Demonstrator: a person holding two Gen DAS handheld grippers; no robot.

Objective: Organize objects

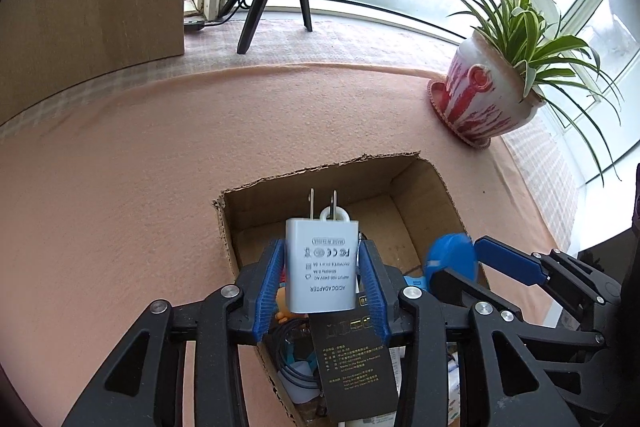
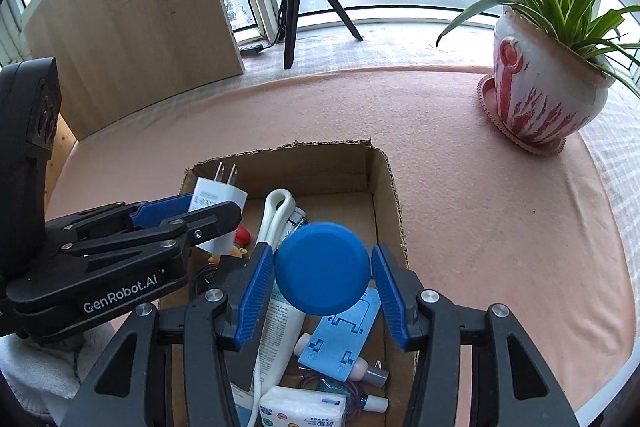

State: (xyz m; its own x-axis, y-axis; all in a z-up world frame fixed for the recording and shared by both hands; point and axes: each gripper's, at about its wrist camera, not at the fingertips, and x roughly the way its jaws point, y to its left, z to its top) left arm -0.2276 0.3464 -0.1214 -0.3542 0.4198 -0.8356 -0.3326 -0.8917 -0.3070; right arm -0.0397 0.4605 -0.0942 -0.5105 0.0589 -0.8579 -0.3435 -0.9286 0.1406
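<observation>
Blue fingers of left gripper [image 1: 323, 277] are clamping white adapter [image 1: 320, 267]; right gripper [image 2: 323, 285] is pinching blue disc [image 2: 322, 268] over cardboard box [image 2: 390, 187]. Risk: grippers colliding, being close.

We see open pink cloth [image 2: 460, 155] at centre; potted plant [image 2: 548, 83] upper right, wooden board [image 2: 132, 23] upper left, cluttered cardboard box [image 2: 390, 195] below.
</observation>
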